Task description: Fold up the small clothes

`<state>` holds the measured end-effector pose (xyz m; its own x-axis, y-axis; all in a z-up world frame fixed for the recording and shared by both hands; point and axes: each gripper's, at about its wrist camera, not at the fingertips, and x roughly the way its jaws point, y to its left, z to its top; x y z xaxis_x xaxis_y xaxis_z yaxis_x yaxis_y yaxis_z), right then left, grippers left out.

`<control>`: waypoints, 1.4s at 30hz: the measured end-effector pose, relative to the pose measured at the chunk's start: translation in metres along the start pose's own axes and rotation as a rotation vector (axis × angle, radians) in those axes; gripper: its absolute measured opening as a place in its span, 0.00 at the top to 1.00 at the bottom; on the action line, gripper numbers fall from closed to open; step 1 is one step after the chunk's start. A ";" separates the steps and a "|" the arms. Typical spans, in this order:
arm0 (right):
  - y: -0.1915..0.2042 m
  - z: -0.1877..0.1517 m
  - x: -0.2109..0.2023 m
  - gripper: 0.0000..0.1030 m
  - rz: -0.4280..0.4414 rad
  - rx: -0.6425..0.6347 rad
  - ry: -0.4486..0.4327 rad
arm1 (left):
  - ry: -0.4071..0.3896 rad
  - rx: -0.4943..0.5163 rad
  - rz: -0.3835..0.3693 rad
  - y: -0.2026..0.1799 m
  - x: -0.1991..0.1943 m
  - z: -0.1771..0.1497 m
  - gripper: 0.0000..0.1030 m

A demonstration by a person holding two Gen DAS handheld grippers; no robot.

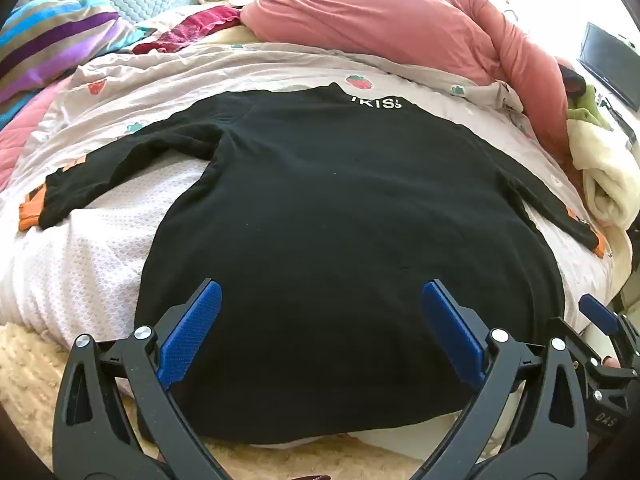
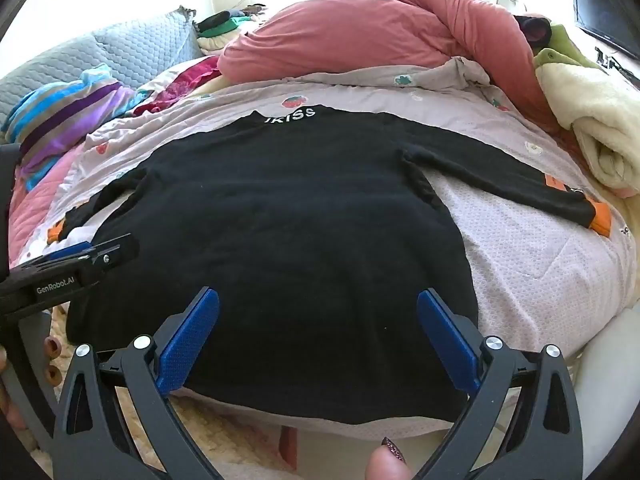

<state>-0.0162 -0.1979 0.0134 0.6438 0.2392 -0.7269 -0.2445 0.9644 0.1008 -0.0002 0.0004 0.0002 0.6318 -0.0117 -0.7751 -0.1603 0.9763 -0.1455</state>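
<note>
A black sweater (image 1: 320, 220) lies flat on the bed (image 1: 80, 272), spread out, its hem at the near edge and its collar with white letters toward the far side; both sleeves stretch out to the sides, each ending in an orange cuff (image 2: 600, 218). The left gripper (image 1: 322, 300) hangs over the hem with jaws wide apart, nothing between them; the right gripper (image 2: 318, 308) is the same, open and empty, above the hem. A pink duvet (image 2: 380, 28) is piled at the far edge; a striped pillow (image 1: 52, 44) lies at the far left corner.
</note>
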 end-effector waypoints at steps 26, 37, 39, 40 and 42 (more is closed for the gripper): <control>0.000 -0.001 -0.006 0.04 0.012 0.003 -0.010 | -0.007 0.009 0.013 0.000 -0.003 0.000 0.08; 0.003 -0.001 -0.005 0.04 0.012 -0.002 -0.007 | -0.008 0.010 0.014 0.000 -0.005 0.001 0.08; 0.005 -0.002 -0.005 0.04 0.012 -0.003 -0.009 | -0.009 0.011 0.014 0.001 -0.005 0.002 0.08; 0.006 -0.002 -0.005 0.04 0.012 -0.002 -0.011 | -0.010 0.011 0.014 0.002 -0.005 0.003 0.08; 0.006 -0.001 -0.005 0.04 0.011 -0.002 -0.013 | -0.009 0.012 0.013 0.002 -0.005 0.002 0.08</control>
<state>-0.0220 -0.1931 0.0167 0.6504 0.2515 -0.7168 -0.2535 0.9614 0.1073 -0.0019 0.0030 0.0052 0.6365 0.0033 -0.7713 -0.1601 0.9788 -0.1278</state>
